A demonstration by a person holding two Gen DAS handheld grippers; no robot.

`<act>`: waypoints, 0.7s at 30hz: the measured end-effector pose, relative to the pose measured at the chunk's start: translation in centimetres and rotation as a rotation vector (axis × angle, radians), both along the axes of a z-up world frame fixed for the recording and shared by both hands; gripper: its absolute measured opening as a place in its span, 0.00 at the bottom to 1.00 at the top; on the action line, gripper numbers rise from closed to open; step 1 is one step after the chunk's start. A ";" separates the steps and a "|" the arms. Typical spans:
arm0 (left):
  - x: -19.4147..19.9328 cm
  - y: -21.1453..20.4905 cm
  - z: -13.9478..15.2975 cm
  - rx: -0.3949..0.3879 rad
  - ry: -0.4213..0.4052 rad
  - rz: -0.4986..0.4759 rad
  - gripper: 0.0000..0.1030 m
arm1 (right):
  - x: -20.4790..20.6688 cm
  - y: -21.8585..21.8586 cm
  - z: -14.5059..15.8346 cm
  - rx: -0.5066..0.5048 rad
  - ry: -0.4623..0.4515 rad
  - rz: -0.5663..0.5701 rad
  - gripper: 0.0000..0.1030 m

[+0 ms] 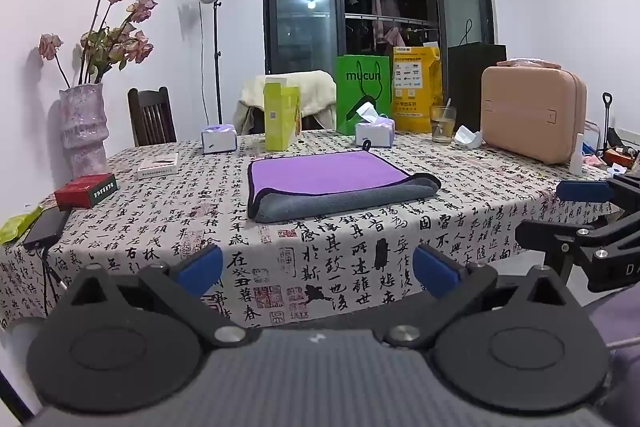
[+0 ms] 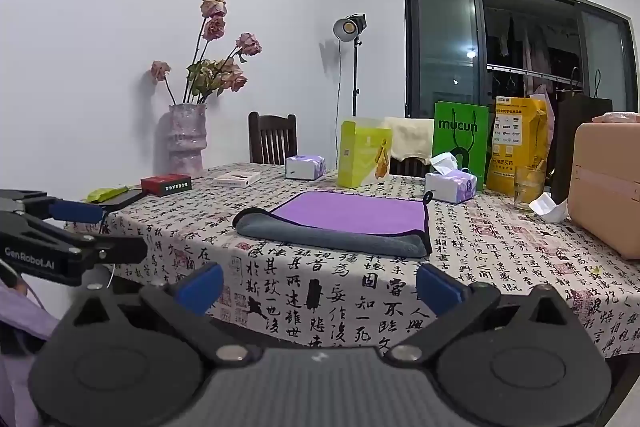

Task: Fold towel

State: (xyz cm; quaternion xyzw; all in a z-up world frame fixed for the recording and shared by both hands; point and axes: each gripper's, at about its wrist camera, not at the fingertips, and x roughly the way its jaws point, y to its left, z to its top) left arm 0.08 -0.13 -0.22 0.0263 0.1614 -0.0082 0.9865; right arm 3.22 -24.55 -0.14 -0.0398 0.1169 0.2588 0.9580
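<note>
A purple towel [image 1: 324, 173] with a grey underside and black trim lies on the table, its near edge turned over into a grey roll. It also shows in the right wrist view [image 2: 352, 213]. My left gripper [image 1: 318, 269] is open and empty, held off the table's near edge, well short of the towel. My right gripper [image 2: 318, 287] is open and empty, also in front of the table edge. The right gripper shows at the right of the left wrist view [image 1: 560, 211], and the left gripper at the left of the right wrist view [image 2: 108, 231].
The table carries a calligraphy-print cloth [image 1: 360, 251]. On it are a vase of dried roses [image 1: 82, 131], a red box [image 1: 86, 190], a phone [image 1: 46, 227], tissue packs [image 1: 374, 133], a yellow-green box [image 1: 282, 117], a green bag [image 1: 362, 99], a glass [image 1: 442, 125] and a pink case [image 1: 532, 117]. Chairs stand behind.
</note>
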 end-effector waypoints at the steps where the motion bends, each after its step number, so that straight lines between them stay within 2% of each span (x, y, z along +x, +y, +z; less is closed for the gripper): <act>1: 0.0 0.0 0.0 0.000 0.000 -0.001 1.00 | 0.0 0.0 0.0 0.000 0.000 0.000 1.00; 21: 0.0 0.3 0.0 -0.001 0.001 0.000 1.00 | 0.3 0.2 -0.1 -0.009 -0.009 0.001 1.00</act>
